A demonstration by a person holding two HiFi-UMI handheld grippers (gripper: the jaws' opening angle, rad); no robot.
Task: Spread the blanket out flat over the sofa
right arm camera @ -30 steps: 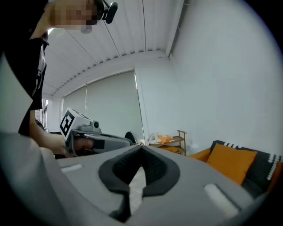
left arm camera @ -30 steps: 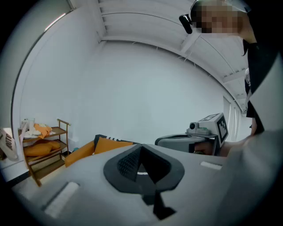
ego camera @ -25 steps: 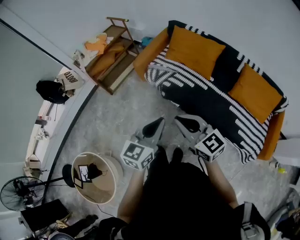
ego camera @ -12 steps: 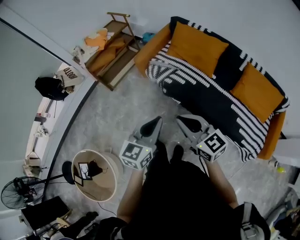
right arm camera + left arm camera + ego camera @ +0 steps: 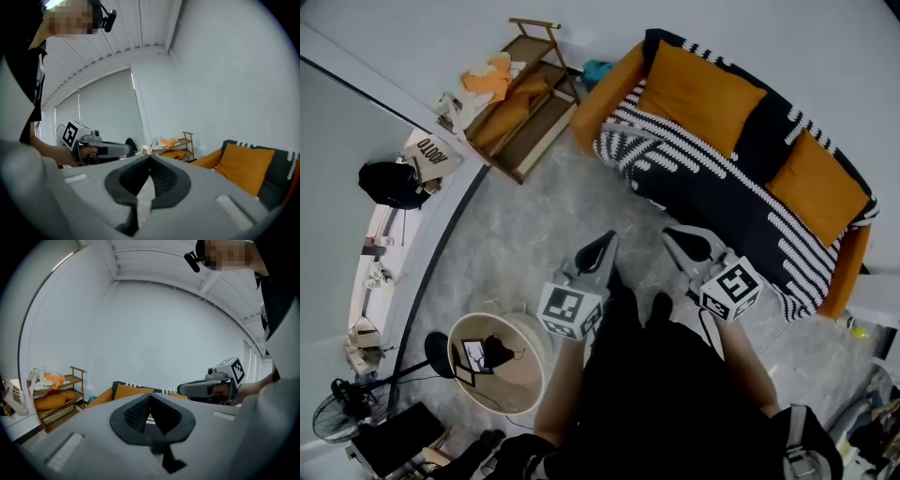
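A black blanket (image 5: 722, 192) with white dashed stripes lies spread over the orange sofa (image 5: 605, 94), covering seat and backrest. Two orange cushions (image 5: 698, 98) rest against the back. Both grippers are held side by side over the floor in front of the sofa, away from the blanket. My left gripper (image 5: 602, 251) is shut with nothing in it; its closed tips (image 5: 150, 397) point toward the sofa. My right gripper (image 5: 689, 246) is shut and empty too, tips (image 5: 149, 160) touching. Each gripper sees the other beside it.
A wooden shelf rack (image 5: 520, 98) with orange cloths stands left of the sofa. A round beige basket (image 5: 497, 366) sits on the floor at lower left, next to a fan (image 5: 342, 417). A glass wall (image 5: 366, 197) runs along the left.
The view has shifted slightly; both grippers stay shut and side by side. The blanket on the sofa has not moved.
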